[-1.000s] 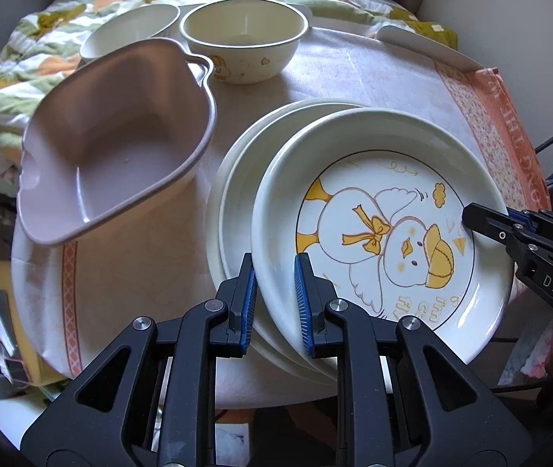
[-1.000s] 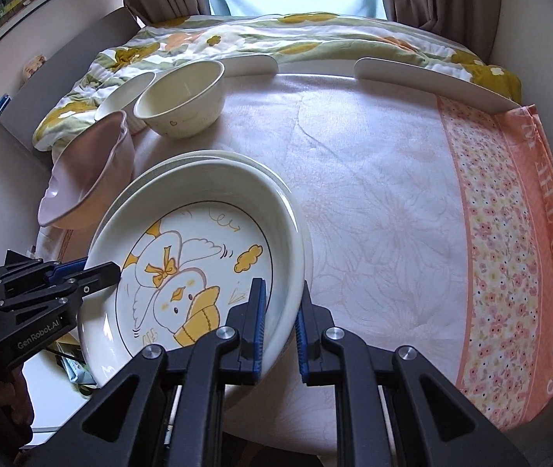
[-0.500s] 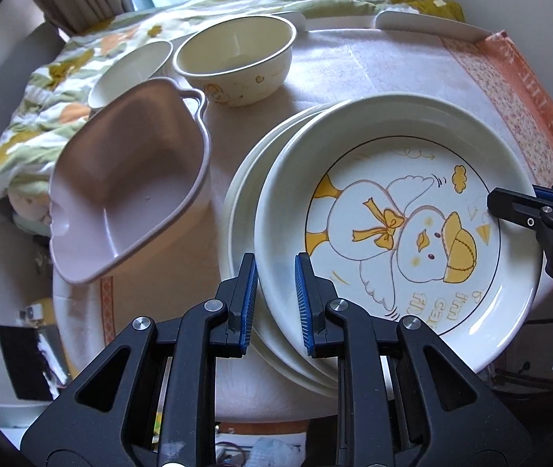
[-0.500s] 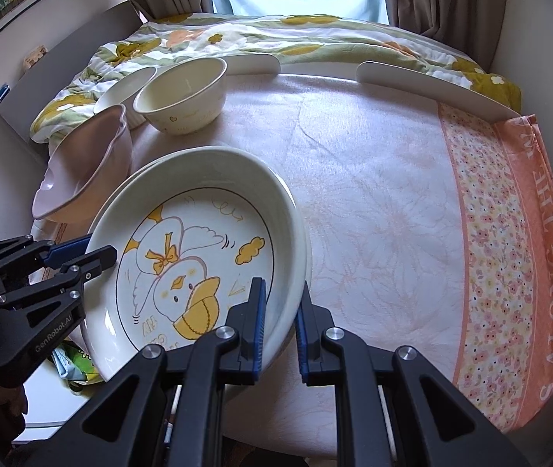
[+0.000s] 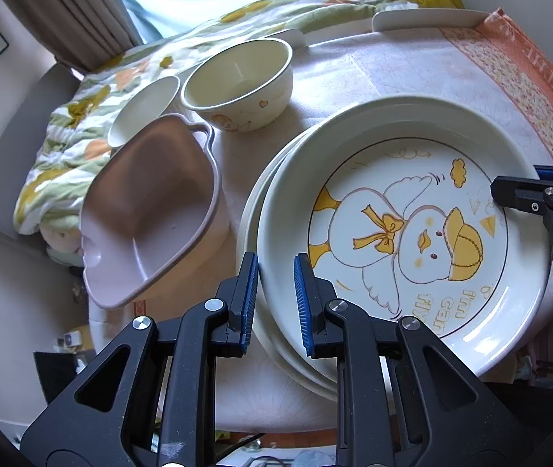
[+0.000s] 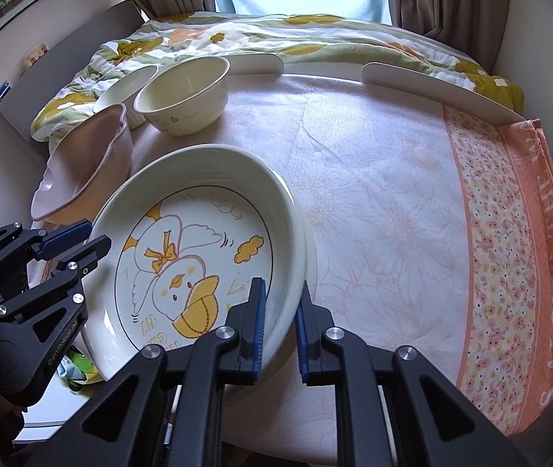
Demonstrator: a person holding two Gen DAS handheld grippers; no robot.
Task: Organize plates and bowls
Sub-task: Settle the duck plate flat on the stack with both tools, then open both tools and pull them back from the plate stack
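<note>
A white plate with a yellow duck drawing (image 5: 405, 233) is held between both grippers, raised and tilted above two plain white plates (image 5: 265, 323) stacked on the table. My left gripper (image 5: 275, 301) is shut on its near-left rim. My right gripper (image 6: 281, 315) is shut on the opposite rim of the duck plate (image 6: 198, 257). A pink handled bowl (image 5: 152, 210) sits to the left, a cream bowl (image 5: 237, 81) and a small white bowl (image 5: 144, 111) behind it. The stack is almost hidden in the right wrist view.
A pale floral tablecloth (image 6: 373, 194) with an orange flowered border (image 6: 510, 233) covers the table. White edge guards (image 6: 432, 89) line its far side. A flowered quilt (image 6: 276, 35) lies beyond. The pink bowl (image 6: 82, 171) overhangs the table's left edge.
The duck plate has been lifted off the stack by both grippers and tilted; both cameras have risen and the lower plates now show less.
</note>
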